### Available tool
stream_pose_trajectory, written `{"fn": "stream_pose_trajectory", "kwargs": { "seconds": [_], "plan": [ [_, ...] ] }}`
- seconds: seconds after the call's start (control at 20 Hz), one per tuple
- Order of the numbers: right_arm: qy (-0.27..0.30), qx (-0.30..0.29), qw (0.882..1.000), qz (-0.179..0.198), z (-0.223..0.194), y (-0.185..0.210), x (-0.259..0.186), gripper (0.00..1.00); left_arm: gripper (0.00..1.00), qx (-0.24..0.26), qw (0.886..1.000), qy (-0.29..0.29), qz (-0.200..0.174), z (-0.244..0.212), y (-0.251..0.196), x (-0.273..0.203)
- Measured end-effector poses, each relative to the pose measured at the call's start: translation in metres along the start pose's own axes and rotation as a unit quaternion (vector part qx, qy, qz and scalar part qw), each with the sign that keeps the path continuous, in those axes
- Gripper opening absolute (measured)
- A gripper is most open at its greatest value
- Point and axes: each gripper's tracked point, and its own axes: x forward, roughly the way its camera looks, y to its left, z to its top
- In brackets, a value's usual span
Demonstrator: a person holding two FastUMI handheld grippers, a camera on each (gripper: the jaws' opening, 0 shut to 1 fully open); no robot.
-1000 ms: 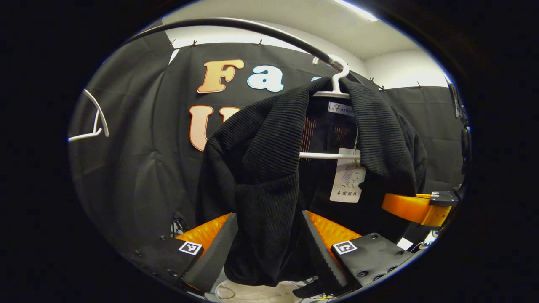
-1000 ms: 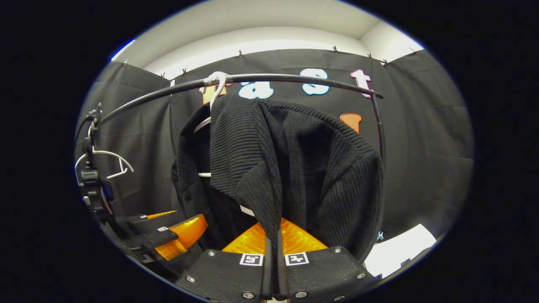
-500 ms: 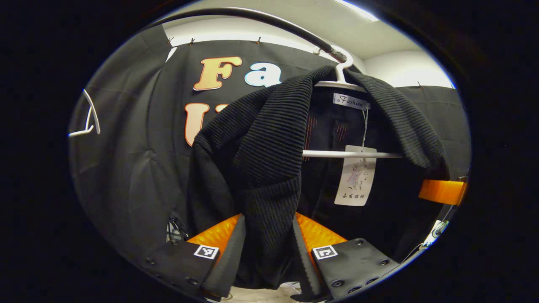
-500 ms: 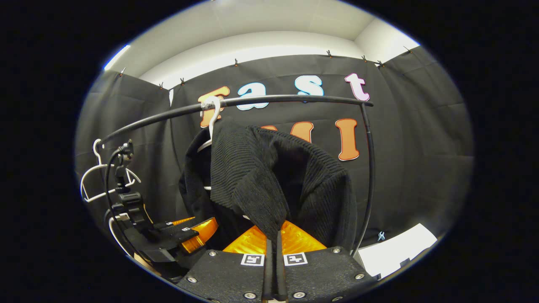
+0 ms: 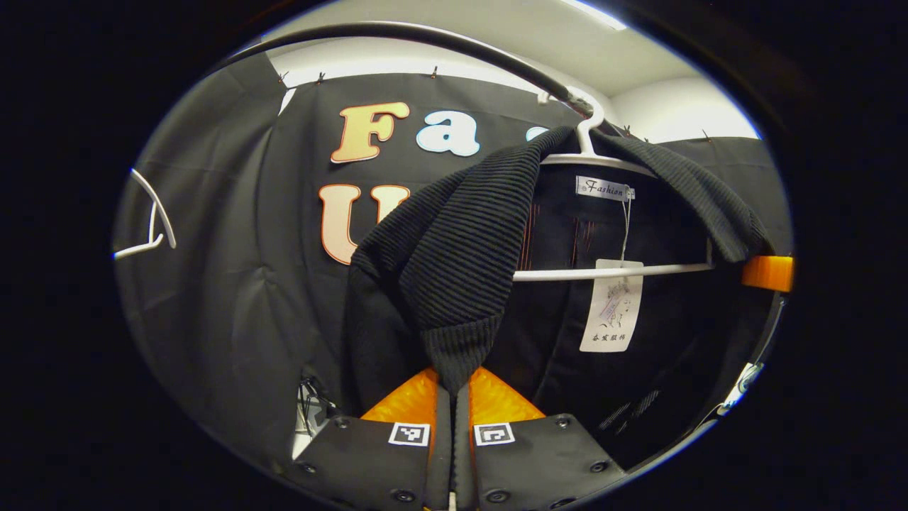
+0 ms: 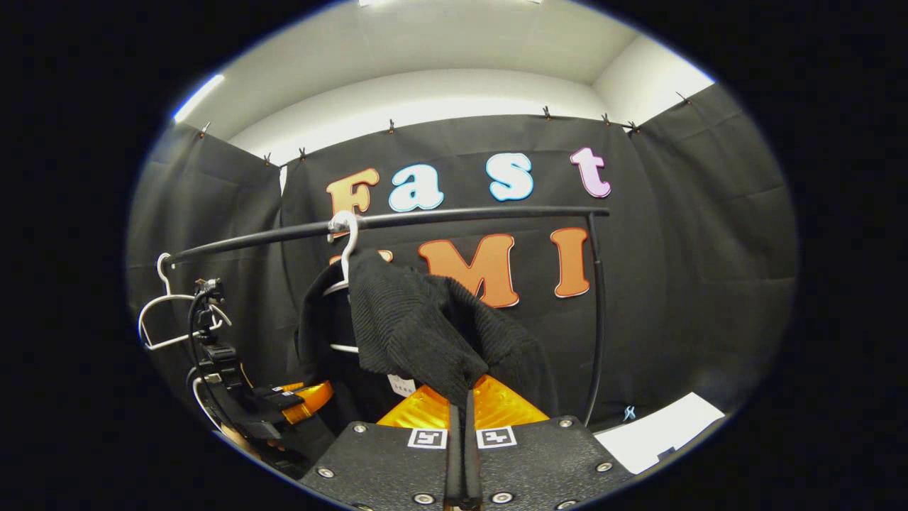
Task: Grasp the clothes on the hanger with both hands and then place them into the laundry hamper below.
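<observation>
A black ribbed knit garment (image 5: 454, 255) hangs on a white hanger (image 5: 603, 271), whose hook sits over a black rail (image 5: 425, 35). In the left gripper view the left gripper (image 5: 452, 426) has its two fingers pressed together on the lower tip of the garment's front lapel, the knit tapering down into the seam between them. This view looks into the open front of the garment: a sewn neck label (image 5: 603, 189) sits just under the hanger's hook, and a white paper tag (image 5: 611, 306) dangles on a thread across the hanger's crossbar.

The right gripper view takes the garment (image 6: 425, 333) from the other side, where the right gripper (image 6: 462, 440) likewise pinches a point of the ribbed fabric between closed fingers. Here the rail (image 6: 454, 216) runs across and bends down into a black upright post (image 6: 598, 312) just right of the garment. The left gripper (image 6: 284, 401) appears at lower left, low beside the garment.

A second, bare white hanger (image 6: 167, 312) hangs farther along the rail, well apart from the garment; it also shows at the left edge of the left gripper view (image 5: 149, 220). A white sheet (image 6: 660, 433) lies at lower right.
</observation>
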Motion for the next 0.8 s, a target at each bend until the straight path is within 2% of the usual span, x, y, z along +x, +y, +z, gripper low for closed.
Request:
{"fn": "stream_pose_trajectory", "kwargs": {
  "seconds": [0.05, 0.1, 0.15, 0.2, 0.25, 0.3, 0.35, 0.55, 0.8],
  "plan": [
    [-0.003, -0.002, 1.0, -0.003, 0.005, -0.005, 0.001, 0.0, 0.09, 0.001, 1.0, -0.001, 0.003, 0.002, 0.004, -0.002],
    [-0.006, -0.005, 1.0, -0.006, 0.01, -0.009, 0.002, 0.08, 0.1, 0.0, 1.0, -0.002, 0.005, 0.004, 0.008, -0.004],
    [-0.009, -0.005, 1.0, -0.008, 0.014, -0.013, 0.005, 0.08, 0.09, -0.001, 1.0, -0.002, 0.01, 0.006, 0.013, -0.005],
    [-0.011, -0.004, 1.0, -0.008, 0.019, -0.014, 0.005, 0.07, 0.06, -0.002, 1.0, -0.004, 0.015, 0.009, 0.019, -0.008],
    [-0.014, -0.005, 1.0, -0.01, 0.023, -0.018, 0.006, 0.07, 0.1, -0.003, 1.0, -0.007, 0.022, 0.015, 0.024, -0.008],
    [-0.015, -0.008, 1.0, -0.013, 0.026, -0.023, 0.006, 0.0, 0.12, -0.003, 1.0, -0.008, 0.028, 0.019, 0.03, -0.009],
    [-0.017, -0.011, 1.0, -0.016, 0.031, -0.028, 0.007, 0.0, 0.1, -0.004, 0.999, -0.011, 0.034, 0.023, 0.035, -0.01],
    [-0.015, -0.019, 1.0, -0.013, 0.04, -0.036, 0.015, 0.0, 0.1, -0.002, 0.998, -0.027, 0.057, 0.04, 0.057, -0.019],
    [-0.015, -0.032, 0.999, -0.008, 0.052, -0.046, 0.02, 0.0, 0.12, 0.025, 0.993, -0.056, 0.098, 0.069, 0.088, -0.031]
  ]
}}
